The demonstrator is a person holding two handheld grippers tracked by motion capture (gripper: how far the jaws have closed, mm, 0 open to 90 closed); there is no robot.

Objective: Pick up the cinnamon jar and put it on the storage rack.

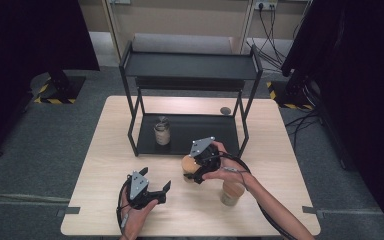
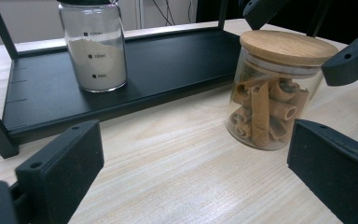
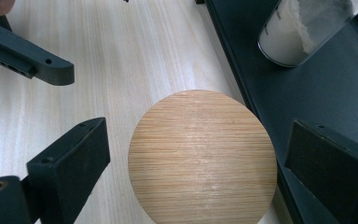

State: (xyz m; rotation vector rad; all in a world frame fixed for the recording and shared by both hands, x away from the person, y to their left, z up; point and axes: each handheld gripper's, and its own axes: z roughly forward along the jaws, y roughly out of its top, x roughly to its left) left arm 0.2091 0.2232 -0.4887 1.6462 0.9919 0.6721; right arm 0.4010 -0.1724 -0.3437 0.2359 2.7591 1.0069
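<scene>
High view: the pasta jar (image 1: pixel 189 167) stands upright on the table (image 1: pixel 105 150), just in front of the rack (image 1: pixel 190 65), by the front edge of its bottom shelf. The right gripper (image 1: pixel 200 167) hangs directly over the jar, pointing down at its lid, so the jar lies straight below the jaws. The left gripper (image 1: pixel 156 187) rests well to the left of the jar, nearer the person, its jaws spread and empty. The right hand is plainly the nearer one. A second jar (image 1: pixel 231 192) stands right of the pasta jar, and a powder jar (image 1: pixel 162 131) sits on the shelf behind it.

Left gripper view: the pasta jar (image 2: pixel 275 88) stands ahead and to the right of the open jaws, its long axis vertical, wooden lid (image 2: pixel 288 46) on. The right gripper's jaws flank the lid on either side, not touching it.

Right gripper view: the lid (image 3: pixel 203 156) sits centred between the two jaws, with a gap on each side. The jaws stand apart, clamping nothing. A straight descent should, I judge, bring the pads level with the lid's rim.
</scene>
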